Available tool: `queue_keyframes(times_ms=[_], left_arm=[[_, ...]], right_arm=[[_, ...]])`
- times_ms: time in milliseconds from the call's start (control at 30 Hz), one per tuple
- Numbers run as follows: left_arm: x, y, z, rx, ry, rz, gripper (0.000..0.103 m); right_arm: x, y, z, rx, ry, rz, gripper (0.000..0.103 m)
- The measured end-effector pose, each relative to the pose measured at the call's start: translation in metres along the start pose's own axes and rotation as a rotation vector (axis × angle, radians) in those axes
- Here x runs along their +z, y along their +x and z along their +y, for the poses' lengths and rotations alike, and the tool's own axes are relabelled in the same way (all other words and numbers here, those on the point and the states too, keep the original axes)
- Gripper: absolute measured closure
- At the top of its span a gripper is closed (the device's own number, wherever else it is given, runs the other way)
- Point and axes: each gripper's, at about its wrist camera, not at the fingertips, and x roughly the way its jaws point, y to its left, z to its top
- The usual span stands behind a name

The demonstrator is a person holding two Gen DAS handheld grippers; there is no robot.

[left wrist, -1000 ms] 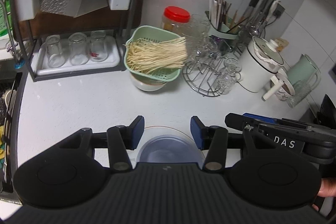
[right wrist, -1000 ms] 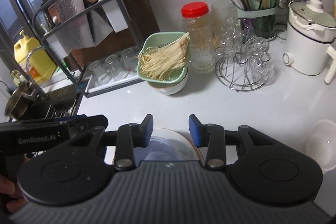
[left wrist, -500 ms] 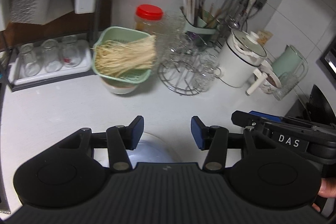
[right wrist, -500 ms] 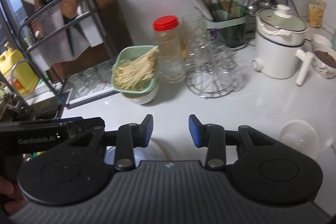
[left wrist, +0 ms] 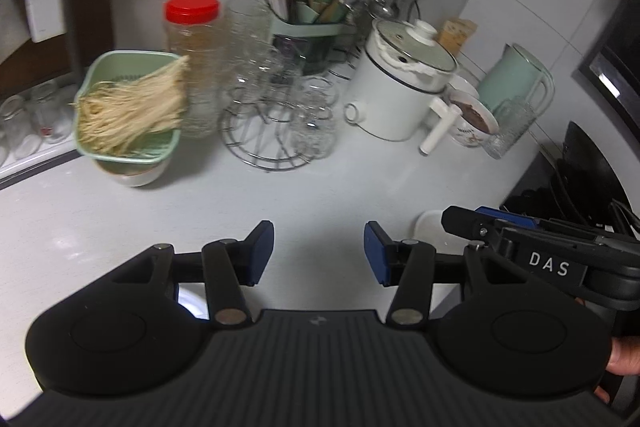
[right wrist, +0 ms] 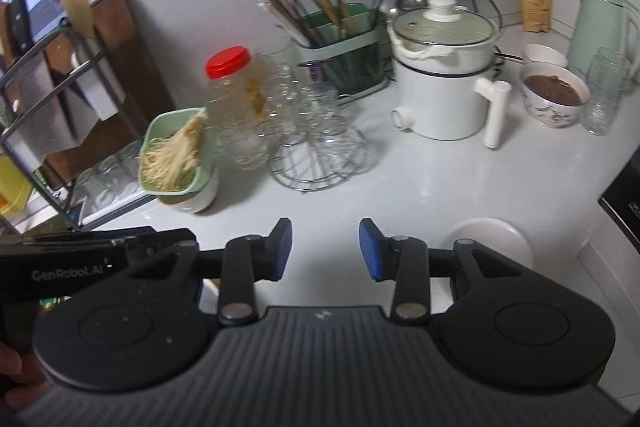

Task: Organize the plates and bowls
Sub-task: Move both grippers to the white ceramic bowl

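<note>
- My left gripper (left wrist: 319, 253) has its blue jaws partly apart. Nothing is between them, only bare white counter (left wrist: 312, 187).
- My right gripper (right wrist: 323, 249) also has its jaws partly apart, with nothing in them.
- A white bowl (right wrist: 491, 239) sits on the counter, near me and to the right of the right gripper. It is round, plain and looks empty. The gripper does not touch it.
- Far to the left is a green strainer (left wrist: 130, 111) full of pale noodles. It sits on top of a white bowl (left wrist: 134, 175).
- Far to the right is a flowery bowl (right wrist: 554, 99) with brown stuff in it, just beside a white pot (right wrist: 442, 79).
- A wire rack of glass cups (left wrist: 276, 115) stands in the middle, far from me.
</note>
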Motion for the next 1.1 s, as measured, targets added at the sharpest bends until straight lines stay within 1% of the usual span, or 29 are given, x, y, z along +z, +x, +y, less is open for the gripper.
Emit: queue_keyframes(times_ms=[333, 433, 633, 833, 967, 1100], left_arm=[[0.011, 0.038, -0.059, -0.063, 0.091, 0.020, 0.047], [0.016, 0.052, -0.074, -0.081, 0.111, 0.027, 0.045], [0.023, 0.087, -0.094, -0.087, 0.138, 0.069, 0.043], [0.028, 0.125, -0.108, -0.083, 0.173, 0.109, 0.041], [0.028, 0.148, -0.118, -0.094, 0.206, 0.135, 0.041], [0.029, 0.176, -0.123, -0.092, 0.204, 0.178, 0.041]], right_arm=[[0.005, -0.011, -0.063, -0.075, 0.101, -0.054, 0.063], [0.007, -0.012, -0.078, -0.095, 0.118, -0.070, 0.063], [0.009, -0.005, -0.111, -0.148, 0.149, -0.081, 0.063], [0.003, 0.012, -0.144, -0.187, 0.174, -0.061, 0.063], [-0.003, 0.029, -0.162, -0.189, 0.171, -0.028, 0.063], [-0.005, 0.041, -0.181, -0.190, 0.203, -0.006, 0.062]])
